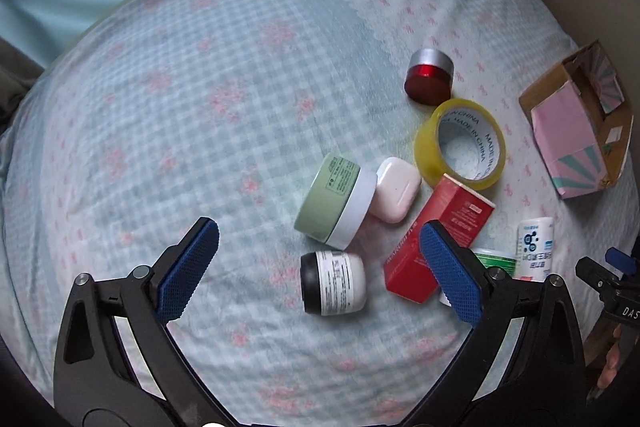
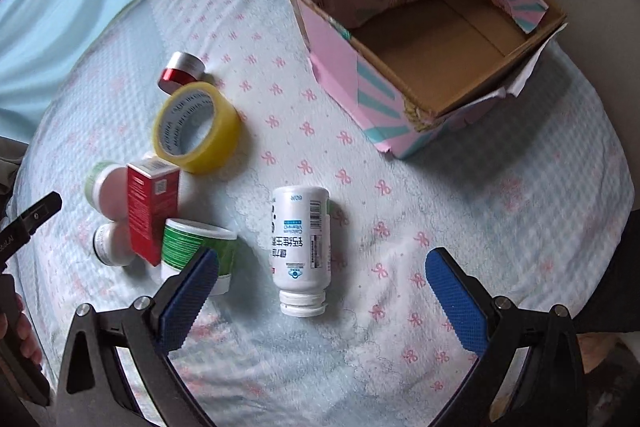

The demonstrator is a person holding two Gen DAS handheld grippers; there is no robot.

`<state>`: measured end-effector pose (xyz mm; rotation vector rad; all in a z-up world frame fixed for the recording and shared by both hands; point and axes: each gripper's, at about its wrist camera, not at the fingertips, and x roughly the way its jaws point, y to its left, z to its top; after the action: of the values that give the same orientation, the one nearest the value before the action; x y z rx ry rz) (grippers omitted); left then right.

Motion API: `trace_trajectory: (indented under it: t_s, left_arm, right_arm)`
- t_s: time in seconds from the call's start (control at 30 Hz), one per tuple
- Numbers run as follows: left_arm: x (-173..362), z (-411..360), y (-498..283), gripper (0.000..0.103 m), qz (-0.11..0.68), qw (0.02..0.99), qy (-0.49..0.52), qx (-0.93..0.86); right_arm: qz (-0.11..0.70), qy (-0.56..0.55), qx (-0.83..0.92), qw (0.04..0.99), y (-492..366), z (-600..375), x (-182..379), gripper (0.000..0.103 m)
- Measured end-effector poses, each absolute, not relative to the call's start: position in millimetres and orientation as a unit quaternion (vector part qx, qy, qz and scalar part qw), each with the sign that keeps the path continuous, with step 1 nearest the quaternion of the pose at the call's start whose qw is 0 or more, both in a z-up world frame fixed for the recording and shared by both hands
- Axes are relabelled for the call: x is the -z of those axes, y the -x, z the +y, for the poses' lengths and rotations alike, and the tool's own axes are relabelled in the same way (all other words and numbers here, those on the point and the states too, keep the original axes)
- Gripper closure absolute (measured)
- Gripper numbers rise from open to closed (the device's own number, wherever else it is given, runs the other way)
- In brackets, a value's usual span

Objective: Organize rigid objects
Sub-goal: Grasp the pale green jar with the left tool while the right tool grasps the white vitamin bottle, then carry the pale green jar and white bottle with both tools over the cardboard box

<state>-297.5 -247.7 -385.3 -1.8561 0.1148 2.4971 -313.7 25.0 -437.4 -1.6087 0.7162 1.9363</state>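
Observation:
Loose items lie on a bed. In the left wrist view my left gripper [image 1: 320, 267] is open, its jaws around a small white jar with a black lid [image 1: 334, 283]. Beyond it lie a green jar [image 1: 336, 201], a pink earbud case [image 1: 394, 189], a red carton [image 1: 438, 237], a yellow tape roll [image 1: 460, 143] and a red-and-silver jar [image 1: 430, 77]. In the right wrist view my right gripper [image 2: 322, 283] is open and empty, its jaws either side of a white pill bottle [image 2: 302, 251] lying on its side. A green-and-white tub [image 2: 196, 247] lies beside its left finger.
An open pink-and-teal cardboard box [image 2: 352, 67] stands at the back right of the bed, with nothing in it; it also shows in the left wrist view [image 1: 568, 143]. A light blue blanket [image 2: 60, 7] lies at the back left. The bedsheet [image 1: 180, 107] is soft and uneven.

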Motion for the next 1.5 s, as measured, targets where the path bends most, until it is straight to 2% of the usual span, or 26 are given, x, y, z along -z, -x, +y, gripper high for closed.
trace_trajectory:
  t_s: [0.17,0.3,0.37,0.43,0.5,0.67,0.77,0.8,0.83,1.2,1.5]
  left_arm:
    - [432,-244,322,0.012,0.058,0.027,0.643,-0.763]
    - [455,-240,332,0.013,0.075,0.035,0.666,-0.742]
    - [463,-238,334,0.019,0.085,0.042,0.675,-0.732]
    - [472,-237,336,0.031,0.09,0.049,0.686,-0.72]
    - [477,-237,337,0.035,0.088,0.053,0.694,-0.712]
    - [481,-236,341,0.047,0.092,0.062,0.701,-0.705]
    - [484,-234,342,0.06,0.084,0.077,0.707,-0.698]
    - [484,-234,342,0.06,0.085,0.076,0.706,-0.699]
    - [484,-233,341,0.061,0.088,0.077,0.706,-0.699]
    - [474,-244,328,0.063,0.071,0.065,0.691,-0.716]
    - [433,-264,308,0.063,0.037,0.046,0.663,-0.747]
  right_arm:
    - [0.253,0.633,-0.681,0.268,325,28,470,0.004]
    - [0.263,0.653,-0.66,0.264,332,27,489,0.011]
    - [0.263,0.661,-0.651,0.263,335,26,496,0.018]
    - [0.27,0.667,-0.643,0.26,337,24,502,0.022]
    - [0.277,0.671,-0.637,0.26,339,23,506,0.029]
    - [0.278,0.68,-0.625,0.263,343,20,510,0.032]
    - [0.279,0.689,-0.617,0.257,344,17,511,0.048]
    - [0.274,0.694,-0.614,0.257,344,15,511,0.056]
    - [0.269,0.697,-0.613,0.258,344,14,509,0.057]
    - [0.268,0.692,-0.62,0.256,325,1,484,0.057]
    - [0.254,0.679,-0.644,0.243,311,-13,439,0.057]
